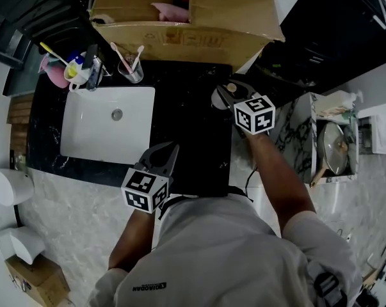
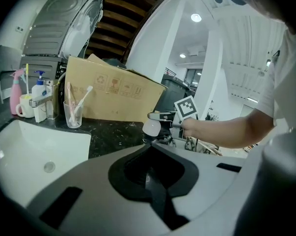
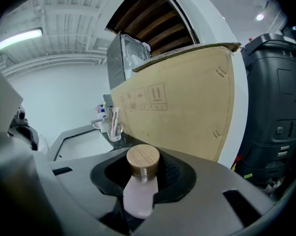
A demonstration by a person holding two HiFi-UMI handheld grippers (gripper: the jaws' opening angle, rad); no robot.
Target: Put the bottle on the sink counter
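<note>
A frosted pale bottle (image 3: 139, 193) with a round wooden cap (image 3: 143, 161) lies gripped between the jaws of my right gripper (image 3: 144, 183), cap pointing away from the camera. In the head view that right gripper (image 1: 226, 93) holds the bottle (image 1: 219, 98) over the right end of the black sink counter (image 1: 186, 123), near the cardboard box. The left gripper view shows the bottle (image 2: 151, 127) hanging just above the counter. My left gripper (image 1: 166, 151) hovers over the counter's front part beside the white basin (image 1: 106, 133); its jaws (image 2: 150, 181) are together with nothing in them.
A large cardboard box (image 1: 180, 18) stands along the back of the counter. A glass with toothbrushes (image 1: 132, 70), a faucet and soap bottles (image 1: 84, 66) sit behind the basin. A marble shelf with a metal pan (image 1: 333, 147) stands to the right, and a black appliance (image 3: 278, 112) beyond it.
</note>
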